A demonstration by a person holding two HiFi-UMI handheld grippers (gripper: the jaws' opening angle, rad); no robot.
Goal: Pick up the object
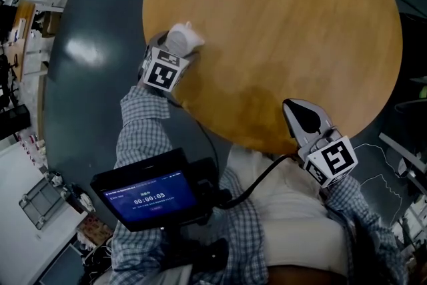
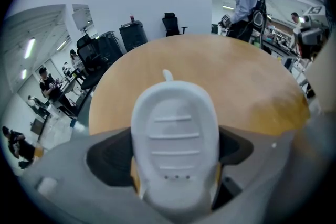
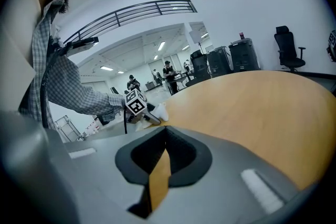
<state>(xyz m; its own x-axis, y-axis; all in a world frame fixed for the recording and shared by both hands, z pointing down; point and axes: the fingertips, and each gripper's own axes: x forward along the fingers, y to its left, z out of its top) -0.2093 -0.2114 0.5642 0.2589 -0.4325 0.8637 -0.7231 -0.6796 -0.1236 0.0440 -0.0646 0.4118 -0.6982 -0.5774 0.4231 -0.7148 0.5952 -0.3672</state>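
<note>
Because the left gripper (image 1: pixel 175 51) is seen from above, under its own marker cube (image 1: pixel 163 70), the head view hides most of its jaws. Only the white object (image 1: pixel 184 38) shows past the cube, at the left edge of the round wooden tabletop (image 1: pixel 287 17). From there it cannot be told whether the object rests on the wood or hangs just over it.

In the left gripper view the object fills the middle. It is a smooth, rounded white shell with a few raised ridges and three small dots. Its near end is cut off behind the gripper's grey body and its underside is out of sight, and what kind of thing it is stays hard to make out. The jaws stand wide apart, one on each side of it. A strip of dark pad (image 2: pixel 107 157) shows bare on either side, so the pads are not pressing on it. Past the far edge of the tabletop stands a person (image 2: pixel 244 0), small and dim.

Lower in the head view, a dark screen (image 1: pixel 150 197) with a timer hangs at the person's chest, beside a checked sleeve (image 1: pixel 137 133).

At the near edge of the tabletop, toward the right, the right gripper (image 1: pixel 292 109) points inward over the wood. Its jaws are together and empty, the tips meeting. Its own view shows only a thin slit of wood below the tips.
</note>
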